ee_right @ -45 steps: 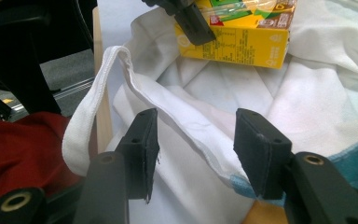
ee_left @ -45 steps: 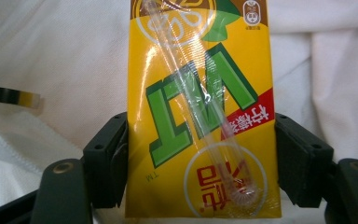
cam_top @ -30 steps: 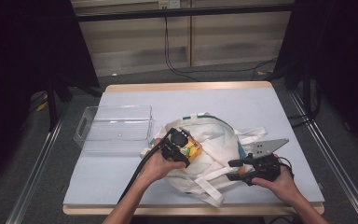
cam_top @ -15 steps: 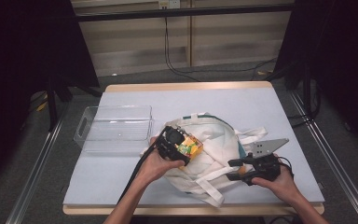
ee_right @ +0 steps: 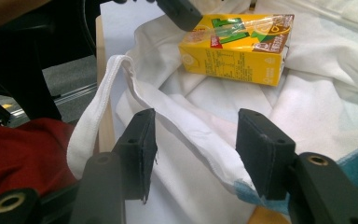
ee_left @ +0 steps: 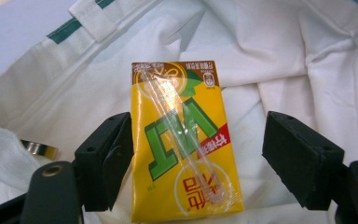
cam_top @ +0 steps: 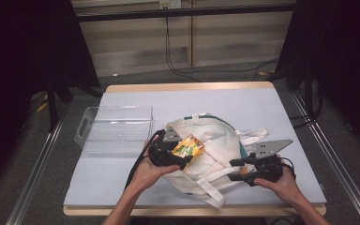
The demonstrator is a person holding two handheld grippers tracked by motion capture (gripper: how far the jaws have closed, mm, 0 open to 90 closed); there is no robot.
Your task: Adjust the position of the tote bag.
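Light comes from overhead: the pale blue-grey tabletop (cam_top: 122,187) is evenly bright, surroundings w/ black curtains nearly dark. Soft shadows sit in the folds of the white canvas tote bag (ee_left: 284,56), and glare streaks the clear straw wrapper on the yellow juice carton (ee_left: 182,144). Both gripper views are sharp mid-frame, slightly soft at the near edge.

Printed markings on the drink carton

On the yellow drink carton (ee_left: 182,140) lying between my jaws I read large green letters "VIT", seen upside down; the small print on its brown top band, red tag and side panel (ee_right: 235,63) is too fine to read.
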